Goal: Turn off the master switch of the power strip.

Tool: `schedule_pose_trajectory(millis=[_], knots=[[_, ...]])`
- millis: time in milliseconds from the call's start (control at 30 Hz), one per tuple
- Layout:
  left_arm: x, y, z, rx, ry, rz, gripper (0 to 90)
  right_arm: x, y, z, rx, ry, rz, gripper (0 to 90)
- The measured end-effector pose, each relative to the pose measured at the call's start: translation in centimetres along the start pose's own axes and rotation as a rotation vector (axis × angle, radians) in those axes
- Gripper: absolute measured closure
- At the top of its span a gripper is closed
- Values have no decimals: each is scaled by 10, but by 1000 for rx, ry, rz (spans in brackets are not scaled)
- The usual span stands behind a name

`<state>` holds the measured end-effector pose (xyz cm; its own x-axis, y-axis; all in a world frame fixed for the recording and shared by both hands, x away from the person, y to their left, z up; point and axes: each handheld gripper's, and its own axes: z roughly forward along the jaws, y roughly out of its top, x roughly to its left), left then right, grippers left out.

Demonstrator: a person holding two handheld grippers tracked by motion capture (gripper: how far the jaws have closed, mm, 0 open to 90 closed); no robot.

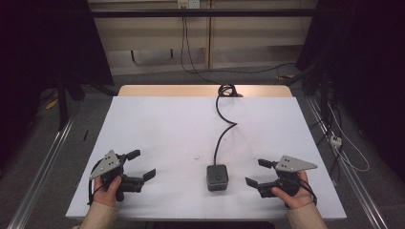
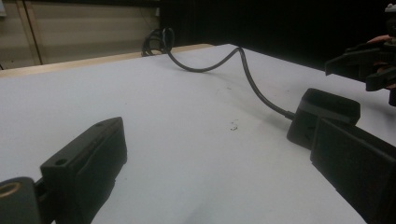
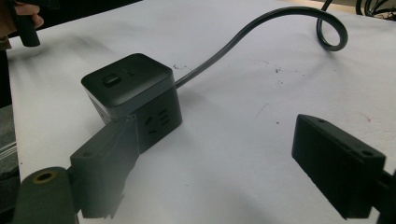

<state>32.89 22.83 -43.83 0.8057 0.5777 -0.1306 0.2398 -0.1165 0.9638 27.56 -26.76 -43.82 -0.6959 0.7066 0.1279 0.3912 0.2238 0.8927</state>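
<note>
A small black cube-shaped power socket (image 1: 217,177) sits near the front of the white table (image 1: 162,124), between the left tool (image 1: 139,164) and the right tool (image 1: 255,172), both spread wide and holding nothing. Its black cable (image 1: 220,131) snakes to the far edge. The right gripper view shows socket holes on the cube's side (image 3: 156,122)
</note>
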Motion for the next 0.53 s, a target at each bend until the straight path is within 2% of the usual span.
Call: schedule_pose_trajectory(millis=[533], knots=[[0, -1, 0, -1, 3, -3, 36, -10, -6, -5, 14, -37, 17, 144]])
